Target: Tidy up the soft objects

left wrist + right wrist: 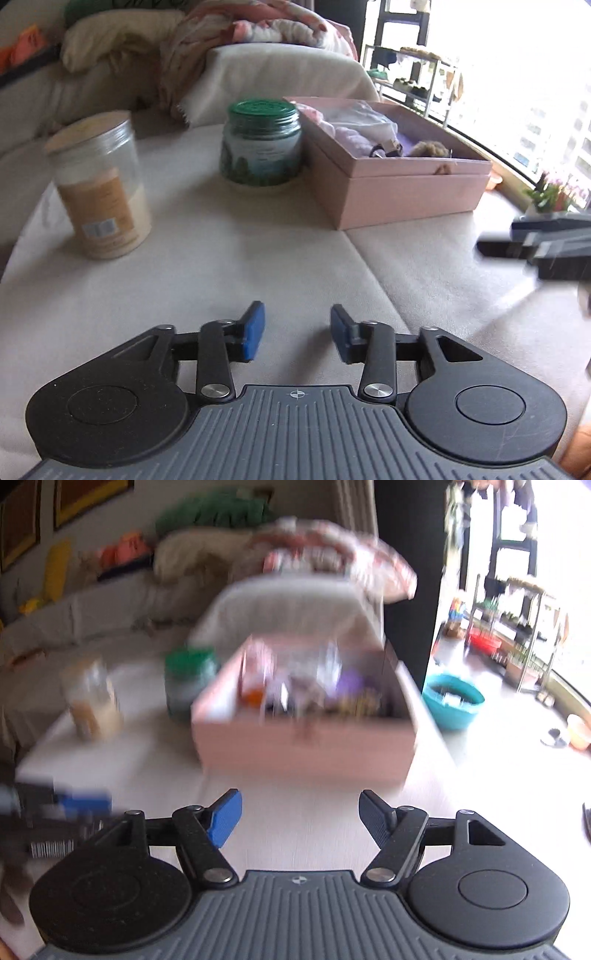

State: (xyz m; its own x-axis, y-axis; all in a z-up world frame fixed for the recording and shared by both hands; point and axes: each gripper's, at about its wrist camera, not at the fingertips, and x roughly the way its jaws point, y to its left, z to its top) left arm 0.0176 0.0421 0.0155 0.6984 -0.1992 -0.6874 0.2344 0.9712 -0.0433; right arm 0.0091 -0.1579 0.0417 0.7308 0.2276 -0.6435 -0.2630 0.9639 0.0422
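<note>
A pink box (406,192) stands on the beige cushion surface (221,266) and holds several soft items, among them pale pink and purple cloth (354,136) and a brown furry one (430,148). My left gripper (297,330) is open and empty, low over the cushion in front of the box. The right wrist view is blurred; the box (306,749) shows ahead of my right gripper (300,818), which is open and empty. The right gripper also shows blurred at the right edge of the left wrist view (546,247).
A green-lidded jar (261,142) stands left of the box and a clear jar with beige contents (99,184) further left. Pillows and blankets (258,37) pile up behind. A teal basin (452,699) sits on the floor to the right, by a rack (517,635).
</note>
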